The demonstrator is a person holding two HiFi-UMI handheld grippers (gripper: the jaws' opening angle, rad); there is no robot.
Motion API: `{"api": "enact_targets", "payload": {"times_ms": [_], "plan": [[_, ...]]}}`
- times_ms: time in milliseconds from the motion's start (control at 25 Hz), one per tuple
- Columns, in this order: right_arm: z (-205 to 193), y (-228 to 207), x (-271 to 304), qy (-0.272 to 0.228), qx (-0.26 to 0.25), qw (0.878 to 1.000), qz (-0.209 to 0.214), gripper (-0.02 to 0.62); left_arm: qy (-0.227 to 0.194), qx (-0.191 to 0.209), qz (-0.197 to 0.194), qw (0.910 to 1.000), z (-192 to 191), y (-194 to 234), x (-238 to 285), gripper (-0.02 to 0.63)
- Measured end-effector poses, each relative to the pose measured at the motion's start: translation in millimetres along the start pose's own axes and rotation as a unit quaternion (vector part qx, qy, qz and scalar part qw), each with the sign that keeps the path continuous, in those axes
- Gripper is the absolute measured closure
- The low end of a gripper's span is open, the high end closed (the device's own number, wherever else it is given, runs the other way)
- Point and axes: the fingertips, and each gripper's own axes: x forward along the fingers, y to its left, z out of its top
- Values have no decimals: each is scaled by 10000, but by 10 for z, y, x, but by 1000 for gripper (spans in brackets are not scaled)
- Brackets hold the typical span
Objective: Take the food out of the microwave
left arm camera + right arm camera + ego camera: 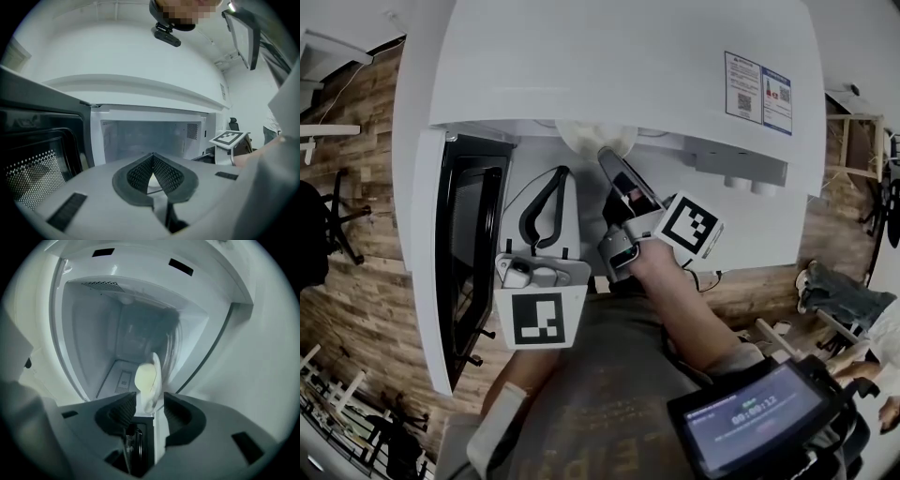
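Observation:
A white plate (pixel 592 138) with a pale lump of food (pixel 145 377) lies at the mouth of the open white microwave (pixel 628 56). My right gripper (pixel 608 156) reaches into the opening, rolled onto its side. The plate's rim (pixel 156 380) stands between its jaws with a gap at each pad, so that gripper (pixel 150 398) is open. My left gripper (pixel 563 173) hangs just left of it in front of the cavity, its jaws shut tip to tip on nothing (pixel 153 156).
The microwave door (pixel 469 253) stands swung open at the left, close beside the left gripper. A paper label (pixel 757 91) is stuck on the microwave's top. A screen device (pixel 759 412) sits at the lower right. Wooden floor lies around.

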Motion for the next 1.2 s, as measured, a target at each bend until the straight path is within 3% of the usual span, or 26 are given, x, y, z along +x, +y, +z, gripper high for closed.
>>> {"api": "enact_targets", "payload": {"times_ms": [320,480,800,1040,1200], "plan": [[14,-20,218,-21,328,9994,89,410,-39,90,27,9999,27,72,-29,598],[-28,-46,238,-49,257,9997,20,517,-44,109,54,9999,29,135,-43,598],[8,-21,170,-255,432,9987,44,535,-103,144,-14,9998,24,207,-51,598],[-104,-46,148,-178,985,9949,90,543,-99,200,68,9997,-25,250,-93,598],[-134,-70,91,-128,947,9954,75,543,-67,223,131,9996,-54,229,-151,598]]}}
